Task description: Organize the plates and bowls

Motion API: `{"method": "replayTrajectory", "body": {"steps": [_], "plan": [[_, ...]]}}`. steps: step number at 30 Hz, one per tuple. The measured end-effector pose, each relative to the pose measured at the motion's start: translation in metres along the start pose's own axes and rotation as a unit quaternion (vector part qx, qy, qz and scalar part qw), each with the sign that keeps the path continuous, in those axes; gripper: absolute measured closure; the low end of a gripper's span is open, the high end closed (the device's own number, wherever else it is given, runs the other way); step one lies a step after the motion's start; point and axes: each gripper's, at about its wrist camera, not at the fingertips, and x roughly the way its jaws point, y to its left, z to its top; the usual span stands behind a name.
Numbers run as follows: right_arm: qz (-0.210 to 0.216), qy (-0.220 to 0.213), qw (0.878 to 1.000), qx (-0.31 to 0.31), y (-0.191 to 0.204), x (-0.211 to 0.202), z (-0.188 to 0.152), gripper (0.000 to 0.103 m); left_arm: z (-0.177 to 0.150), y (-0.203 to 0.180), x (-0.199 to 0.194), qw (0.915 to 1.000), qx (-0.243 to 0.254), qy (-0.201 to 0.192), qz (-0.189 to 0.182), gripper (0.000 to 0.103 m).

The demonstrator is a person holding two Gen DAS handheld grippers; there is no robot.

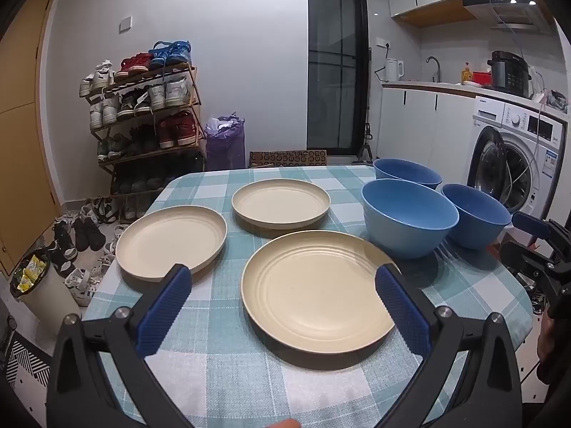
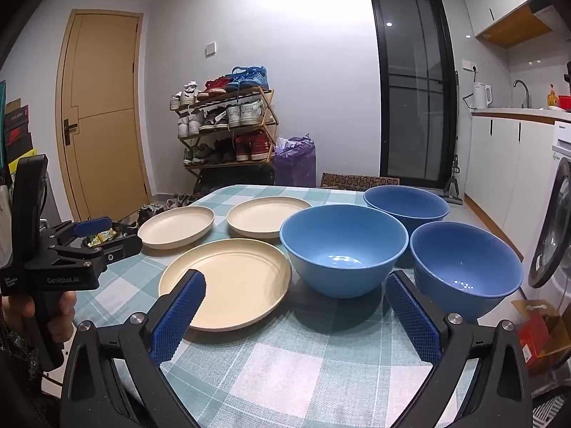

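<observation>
Where the checked tablecloth [image 1: 221,356] fills the lower half of both views, three cream plates and three blue bowls are counted on it. In the left wrist view the nearest plate [image 1: 317,292] is seen at lower centre, a second plate [image 1: 171,240] at centre left and a third plate [image 1: 281,203] above the middle. The light blue bowl [image 1: 408,215] is set at centre right, with a darker bowl [image 1: 476,215] just beside it on the right and a far bowl [image 1: 407,173] behind.

A shoe rack [image 1: 146,114] is seen at upper left, a purple bag [image 1: 225,142] beside it, a washing machine [image 1: 517,157] at the right edge and a yellow door [image 2: 103,114] at the left of the right wrist view. Nothing is placed between the claws and the dishes.

The left gripper [image 1: 283,306] is held wide apart and empty, the nearest plate lying between its pads [image 1: 164,310] in the picture. The right gripper [image 2: 294,317] is likewise spread and empty, the light blue bowl [image 2: 344,249] showing just above its gap.
</observation>
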Motion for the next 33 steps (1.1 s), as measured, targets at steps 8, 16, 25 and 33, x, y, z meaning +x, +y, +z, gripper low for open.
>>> {"method": "replayTrajectory", "body": {"steps": [8,16,25,33], "plan": [[-0.002,-0.003,1.000,0.000,-0.0007,-0.0048,0.0025,0.000,-0.0010,-0.0042,-0.0021,0.9999,0.010,-0.002,-0.002,0.000],[-0.002,-0.003,1.000,0.001,-0.0021,-0.0042,0.0026,0.000,-0.0002,-0.0055,-0.0036,0.9999,0.011,-0.003,-0.003,0.000],[-0.003,-0.004,1.000,0.000,-0.0027,-0.0060,0.0015,0.000,-0.0005,-0.0059,-0.0031,1.0000,0.009,-0.001,-0.002,0.000],[-0.004,-0.004,1.000,0.000,-0.0028,-0.0065,0.0015,0.000,-0.0004,-0.0028,-0.0014,1.0000,0.004,0.002,-0.005,0.000]]}}
